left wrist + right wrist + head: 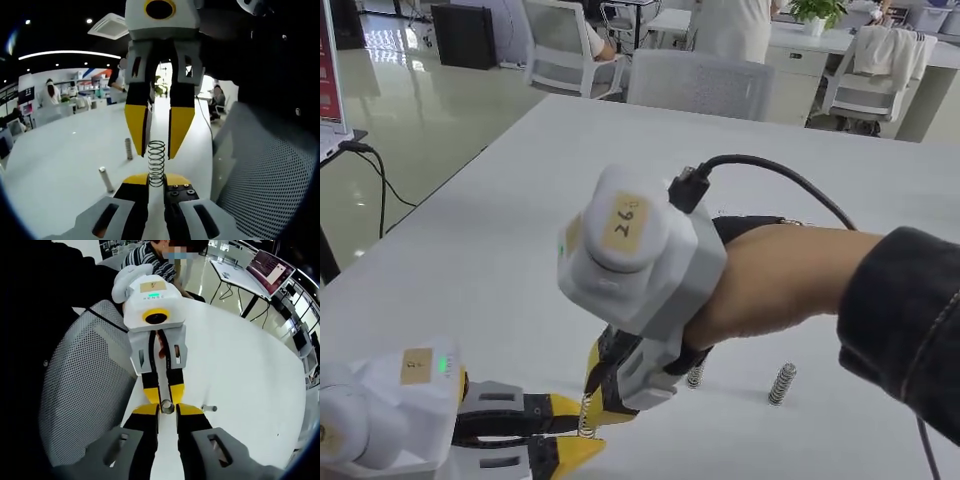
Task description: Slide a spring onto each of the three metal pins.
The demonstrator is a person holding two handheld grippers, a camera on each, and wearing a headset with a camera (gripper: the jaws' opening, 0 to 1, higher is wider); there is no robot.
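Observation:
A small steel spring (586, 415) is held up between the two grippers, above the white table's near edge. My left gripper (575, 432) comes from the lower left and is shut on the spring's lower end (156, 172). My right gripper (592, 400) reaches down from the right, its yellow fingers closed around the spring's top coils. Seen from the right gripper (167, 410), the spring (167, 406) shows end-on as a ring between the tips. A bare metal pin (106, 179) stands on the table, with a coiled piece (129, 148) behind it. Another spring (781, 383) stands to the right.
The white table (520, 220) stretches far ahead, with grey chairs (700, 85) at its far edge. A grey mesh chair back (260, 175) is close beside the grippers. A black cable (770, 170) loops off the right gripper. A second coil (695, 376) peeks out beneath the right hand.

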